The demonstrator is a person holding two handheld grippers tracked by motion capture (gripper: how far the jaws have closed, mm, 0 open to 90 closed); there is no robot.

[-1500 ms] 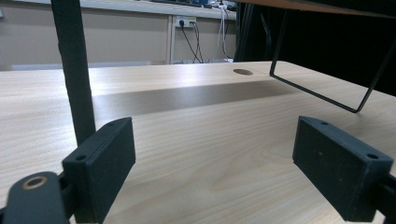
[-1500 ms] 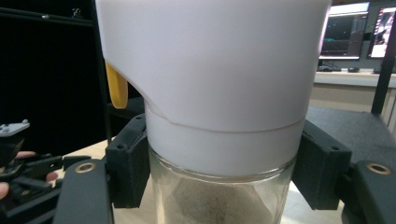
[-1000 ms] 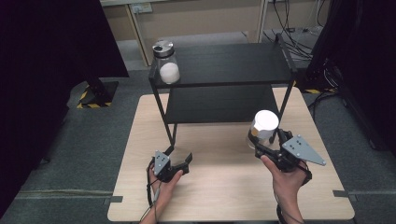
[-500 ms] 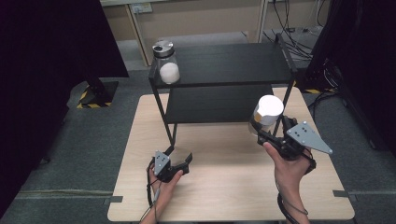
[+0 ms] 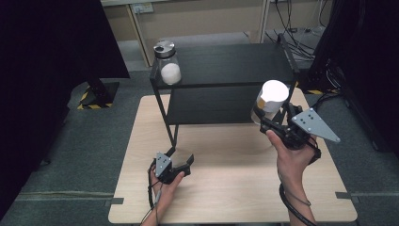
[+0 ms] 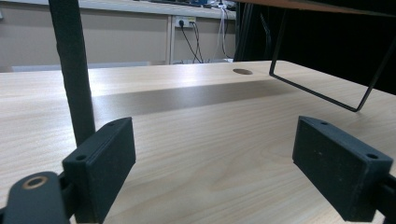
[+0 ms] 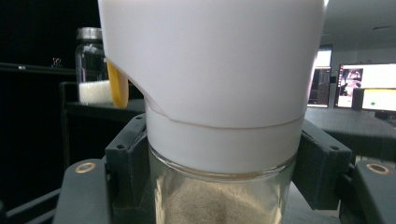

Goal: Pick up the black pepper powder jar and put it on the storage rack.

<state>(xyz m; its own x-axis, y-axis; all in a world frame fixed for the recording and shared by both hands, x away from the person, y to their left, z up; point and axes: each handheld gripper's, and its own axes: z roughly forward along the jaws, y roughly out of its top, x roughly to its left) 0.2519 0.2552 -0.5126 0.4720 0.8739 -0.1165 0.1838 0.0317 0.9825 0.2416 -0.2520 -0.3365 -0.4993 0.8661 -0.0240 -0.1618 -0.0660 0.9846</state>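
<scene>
So the right gripper (image 5: 269, 123) has its jaws pinching a white-capped glass jar (image 5: 270, 101) of tan powder, far right by the black metal shelf (image 5: 226, 66). Glass looks slick and breakable; gripping below the cap seems safest. Left gripper (image 5: 181, 165) jaws are spread, empty.

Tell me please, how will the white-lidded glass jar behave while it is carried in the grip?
The white-lidded glass jar is probably fragile and slippery, since its wall is smooth clear glass. The right hand-held gripper clamps it just below the big white lid, so it may feel top-heavy. The powder inside likely adds some weight.
</scene>
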